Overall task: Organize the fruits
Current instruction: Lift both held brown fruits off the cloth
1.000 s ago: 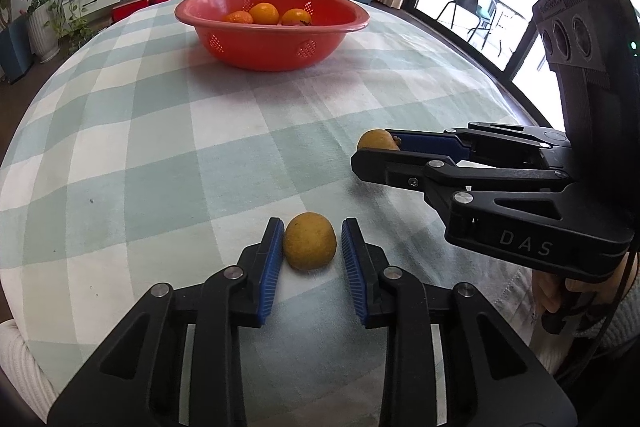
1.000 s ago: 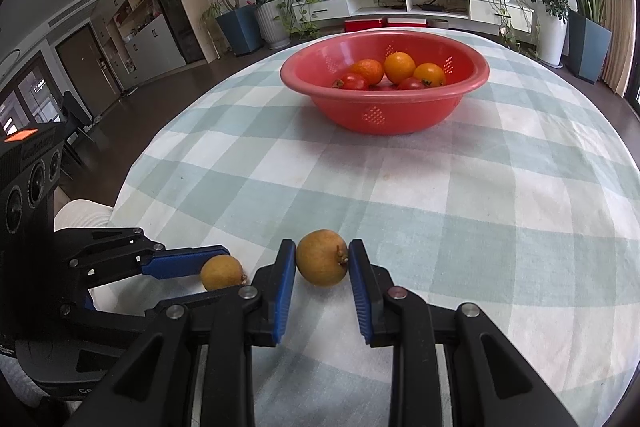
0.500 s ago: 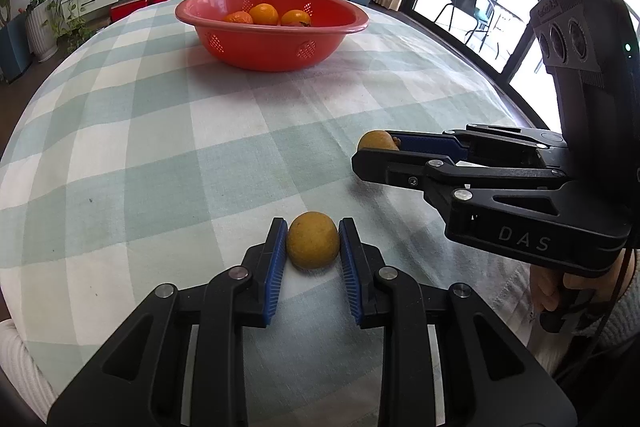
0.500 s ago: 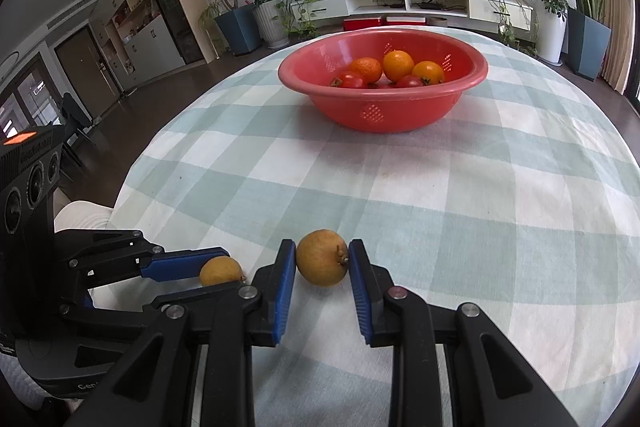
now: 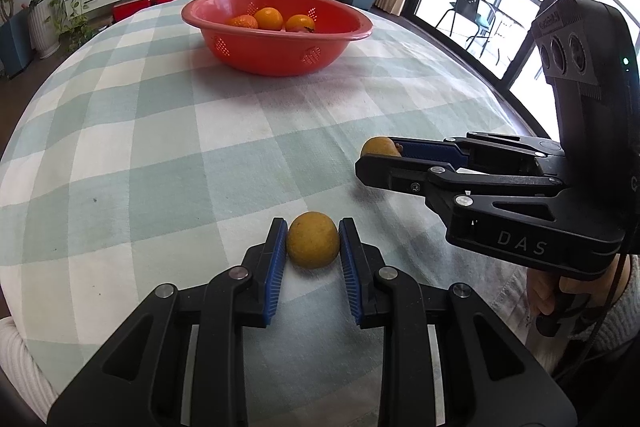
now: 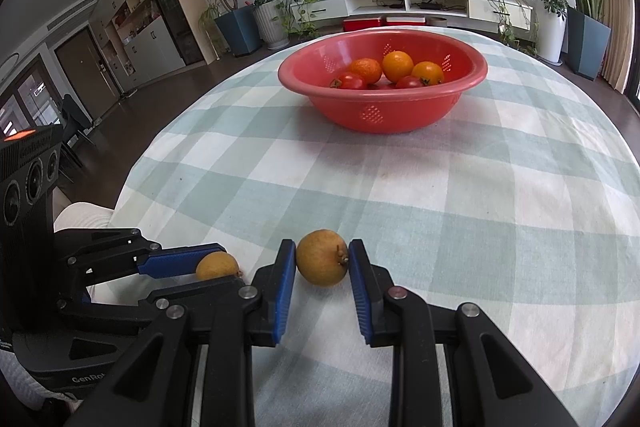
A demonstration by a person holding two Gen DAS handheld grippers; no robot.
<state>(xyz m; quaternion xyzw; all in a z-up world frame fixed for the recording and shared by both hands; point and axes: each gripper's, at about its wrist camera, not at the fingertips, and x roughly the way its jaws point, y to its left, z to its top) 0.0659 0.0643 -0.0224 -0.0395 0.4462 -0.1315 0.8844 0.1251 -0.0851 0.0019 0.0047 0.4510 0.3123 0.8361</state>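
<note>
Two small yellow-brown fruits sit on the checked surface well short of the red basket (image 6: 382,95), just beside each other. The left gripper (image 5: 313,251) has its jaws pressed against one fruit (image 5: 313,240); the right gripper (image 6: 322,265) likewise has its jaws closed onto the other fruit (image 6: 322,263). Both look light, round, firm and apt to roll, so a grip across the widest middle, clear of the stem, seems safest.
</note>
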